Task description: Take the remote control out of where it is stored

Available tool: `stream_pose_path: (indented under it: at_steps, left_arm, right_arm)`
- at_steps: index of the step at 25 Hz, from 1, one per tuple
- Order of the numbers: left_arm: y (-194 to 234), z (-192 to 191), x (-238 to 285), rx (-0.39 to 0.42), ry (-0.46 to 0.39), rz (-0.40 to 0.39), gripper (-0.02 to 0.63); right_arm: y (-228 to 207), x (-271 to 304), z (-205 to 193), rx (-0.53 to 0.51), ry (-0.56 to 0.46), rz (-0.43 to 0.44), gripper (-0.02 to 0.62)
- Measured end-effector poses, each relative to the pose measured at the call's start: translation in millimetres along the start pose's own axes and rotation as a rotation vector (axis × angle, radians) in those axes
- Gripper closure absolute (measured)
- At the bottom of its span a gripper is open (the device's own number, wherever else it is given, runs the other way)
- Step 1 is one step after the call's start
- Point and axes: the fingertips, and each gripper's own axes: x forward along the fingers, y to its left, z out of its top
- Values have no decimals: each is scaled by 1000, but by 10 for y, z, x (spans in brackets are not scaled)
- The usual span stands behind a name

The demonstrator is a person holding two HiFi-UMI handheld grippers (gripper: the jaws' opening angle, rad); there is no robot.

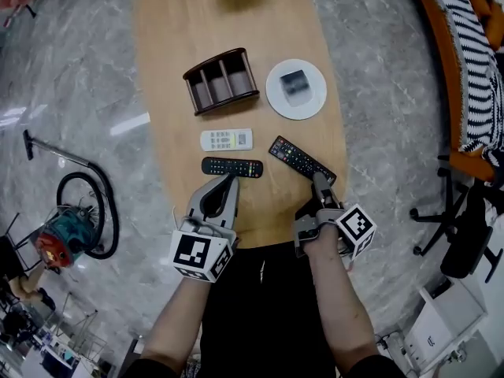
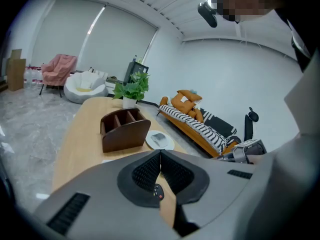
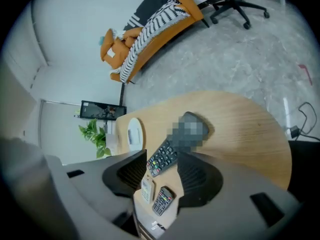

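Black plastic remote (image 1: 302, 161), lying below-right of the empty wooden holder (image 1: 221, 80), looks light, stiff and slick, so pinch its long edges; right gripper (image 3: 162, 159) gapes wide, left gripper (image 2: 161, 156) is closed on nothing.

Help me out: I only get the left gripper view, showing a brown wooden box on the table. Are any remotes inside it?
Observer: No. From the head view, all three compartments of the wooden organizer are empty.
Visitor: Where are the remotes, then?
Observer: On the table: a white remote, a short black remote just nearer the person, and a long black remote slanted off to the right.
Visitor: Is the other hand-held gripper holding one?
Observer: No. The right hand-held gripper has its jaws apart, gripping nothing; the long black remote lies just ahead.
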Motion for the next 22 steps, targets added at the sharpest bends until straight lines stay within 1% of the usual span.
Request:
stream_pose_path:
  at_steps: [2,3,4,5,7,8,11,17,19,22]
  left_arm:
    - [8,55,-92,4,-15,4,600]
    - [16,86,-129,5,-25,8,598]
    - [27,122,-162,6,-38,14,600]
    - [38,160,-198,8,-51,19,600]
    - [52,239,-301,15,-74,29,600]
    - [59,283,-362,20,-84,34,600]
    - [104,447,-549,37,-122,56,600]
    - [182,837,-995,56,-218,107,600]
    - [168,976,-1198,66,-242,115,600]
    - [135,1256,-1544,97,-287,126,600]
  right_arm:
    - [130,-60,-12,-68,10,21,404]
    - [194,-82,-9,-107,10,27,433]
    - [266,-98,-5,-152,10,35,480]
    - [343,-117,-6,-203,9,44,508]
    - [505,-187,-37,-324,11,67,555]
    - [591,-236,-66,-395,12,78,564]
    - [886,-377,-166,-616,11,118,580]
    - [1485,-712,-364,-995,-25,223,588]
    - [1555,-847,-461,-1087,-9,224,588]
    - [1682,-1084,-568,-1146,5,233,588]
